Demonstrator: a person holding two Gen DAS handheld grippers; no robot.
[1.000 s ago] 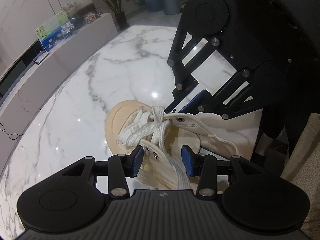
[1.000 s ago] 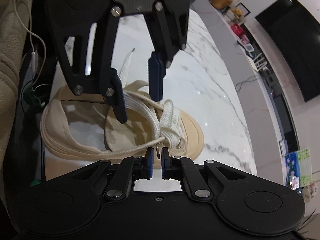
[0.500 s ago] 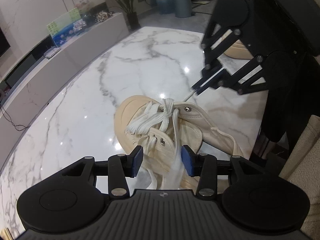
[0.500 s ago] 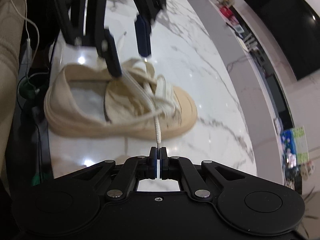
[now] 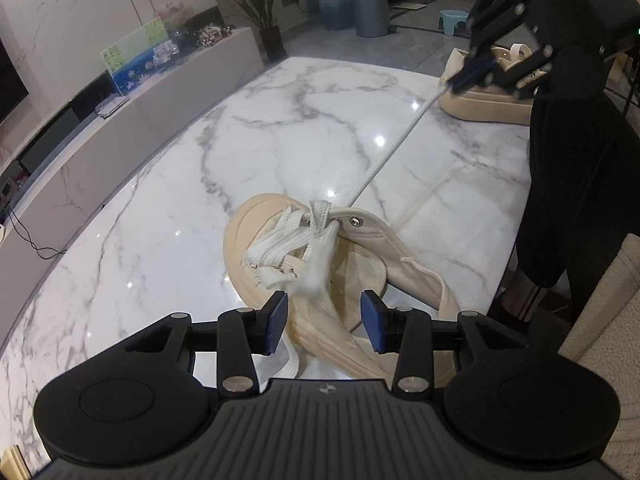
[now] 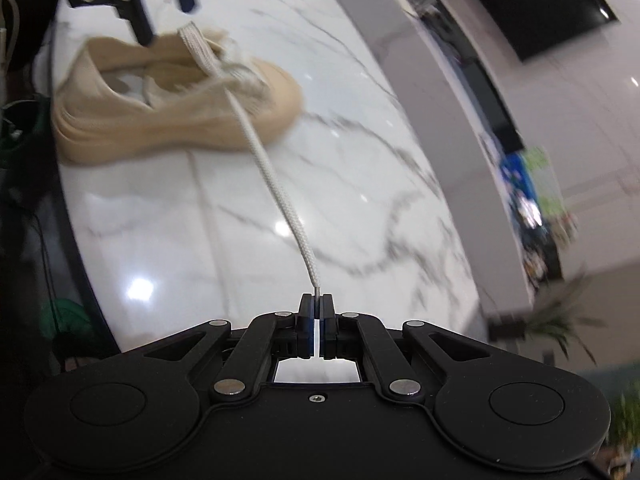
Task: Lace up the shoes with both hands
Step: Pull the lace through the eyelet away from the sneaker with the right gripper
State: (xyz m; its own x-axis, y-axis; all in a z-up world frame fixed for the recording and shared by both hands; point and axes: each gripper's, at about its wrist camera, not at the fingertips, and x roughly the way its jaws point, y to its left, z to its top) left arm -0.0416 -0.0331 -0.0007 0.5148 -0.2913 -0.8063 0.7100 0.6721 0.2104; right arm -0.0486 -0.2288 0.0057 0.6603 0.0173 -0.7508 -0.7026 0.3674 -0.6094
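Lace tip (image 6: 316, 291) pinched in closed right gripper (image 6: 316, 312); lace (image 5: 384, 160) drawn taut, slanting away from shoe (image 5: 340, 272) on marble table (image 5: 160, 220). Left gripper (image 5: 324, 320) parted, closing slightly, nearer, straddling shoe's collar.

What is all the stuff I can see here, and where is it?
shoe: one, beige, near table edge, between the left tongs' pads.
shoelace: one, white, stretched taut from the shoe to the right tongs.
second shoe: one, beige, far side of table.
table: one, white marble with grey veins.
bins: two, grey and bluish, on the floor beyond.
plant: one, green, by the wall.
stool: one, pale blue, on the floor.
left tongs: black, blue pads, apart around the shoe.
right tongs: black, shut on the shoelace tip.
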